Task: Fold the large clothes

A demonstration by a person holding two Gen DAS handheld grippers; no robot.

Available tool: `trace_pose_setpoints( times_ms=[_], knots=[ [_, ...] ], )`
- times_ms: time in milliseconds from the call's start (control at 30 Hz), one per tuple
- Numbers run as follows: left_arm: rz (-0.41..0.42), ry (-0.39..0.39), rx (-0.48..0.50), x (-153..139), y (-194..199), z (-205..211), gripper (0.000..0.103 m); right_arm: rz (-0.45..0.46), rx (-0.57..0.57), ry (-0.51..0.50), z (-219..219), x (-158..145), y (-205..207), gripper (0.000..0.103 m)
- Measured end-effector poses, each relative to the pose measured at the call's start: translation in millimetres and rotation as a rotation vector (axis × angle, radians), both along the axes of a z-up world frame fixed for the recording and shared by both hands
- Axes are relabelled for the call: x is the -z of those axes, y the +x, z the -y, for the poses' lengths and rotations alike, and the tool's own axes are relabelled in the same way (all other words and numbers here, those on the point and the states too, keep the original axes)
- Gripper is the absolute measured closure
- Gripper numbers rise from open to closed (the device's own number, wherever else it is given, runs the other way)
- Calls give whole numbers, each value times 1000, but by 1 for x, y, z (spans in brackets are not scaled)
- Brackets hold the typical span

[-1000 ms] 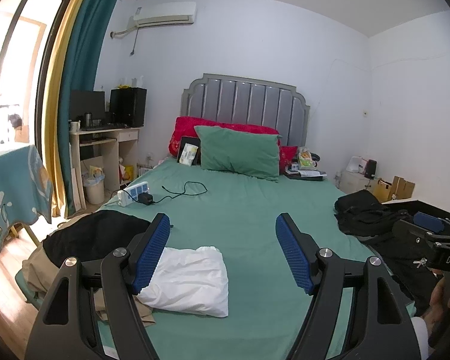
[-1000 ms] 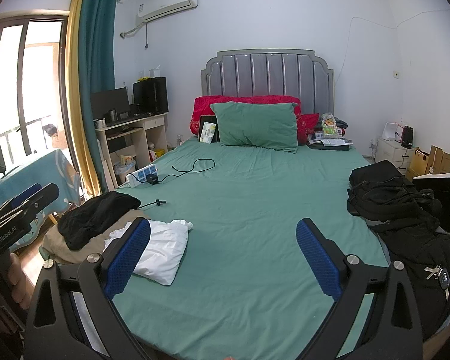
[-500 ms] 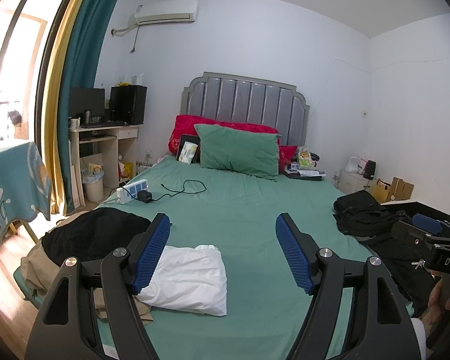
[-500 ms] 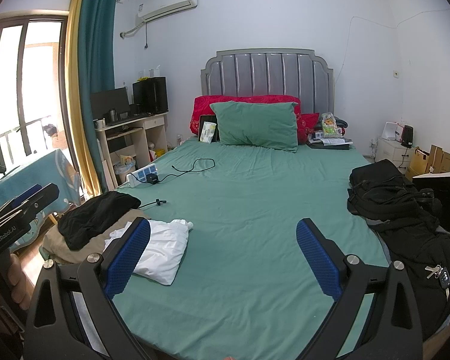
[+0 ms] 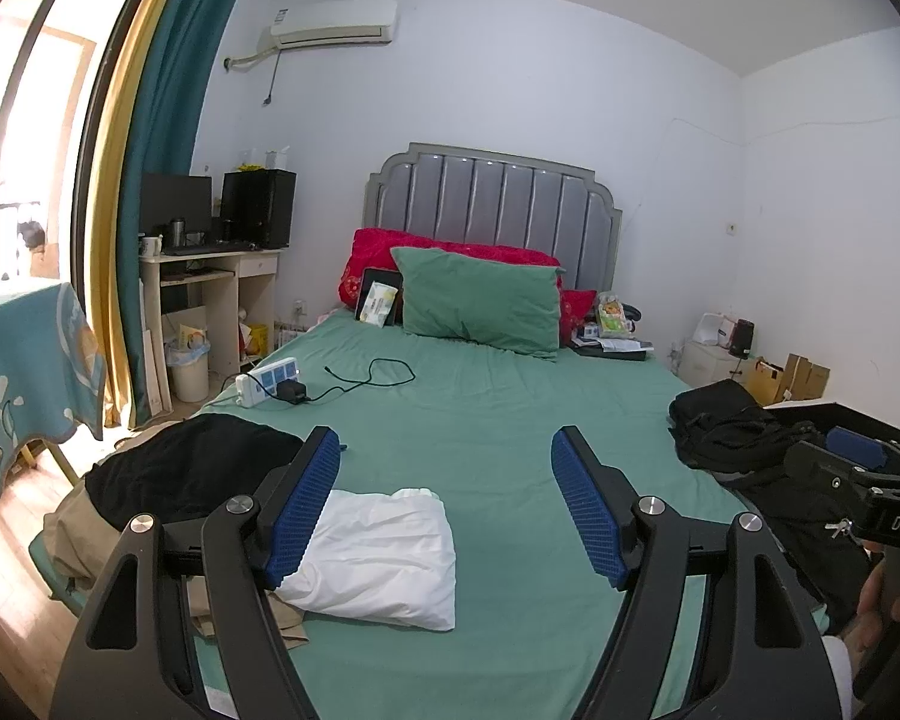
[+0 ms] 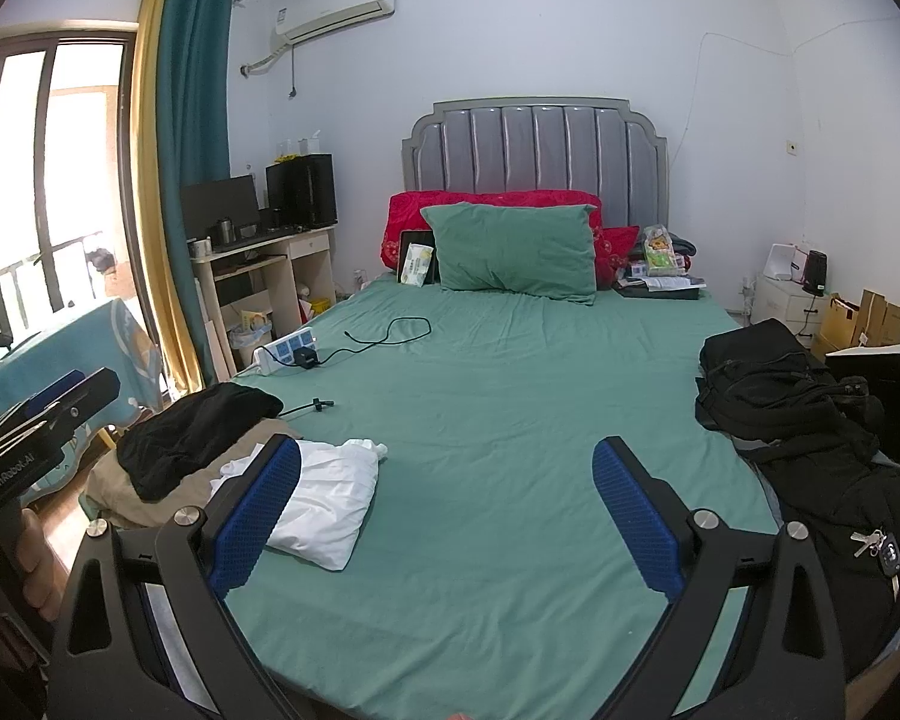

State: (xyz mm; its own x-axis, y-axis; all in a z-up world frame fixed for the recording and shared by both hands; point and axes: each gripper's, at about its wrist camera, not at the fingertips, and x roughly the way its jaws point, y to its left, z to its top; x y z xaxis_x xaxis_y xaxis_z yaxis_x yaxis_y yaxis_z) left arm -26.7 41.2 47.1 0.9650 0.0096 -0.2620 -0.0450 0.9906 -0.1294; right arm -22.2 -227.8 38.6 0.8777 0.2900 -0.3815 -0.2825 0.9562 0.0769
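keys [image 6: 877, 545] on black clothes [image 6: 810, 420], right view only

Left tool [image 5: 444, 510] hides part of white garment [image 5: 384, 552].

A lived-in home bedroom: double bed [image 6: 510, 396] under a green sheet, grey padded headboard [image 6: 534, 147], green pillow [image 6: 513, 252] against red ones, wall air conditioner [image 5: 333, 21], teal curtain [image 6: 195, 120] beside a balcony door, computer desk [image 5: 210, 282] in the corner, clothes heaped at the bed's edges.
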Motion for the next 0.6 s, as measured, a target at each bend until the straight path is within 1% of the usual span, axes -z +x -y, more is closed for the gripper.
trace_pose_setpoints(
  times_ms=[600],
  knots=[
    [-2,-1,1,0,1,-1,27,0,-1,-3,-1,0,0,6]
  ],
)
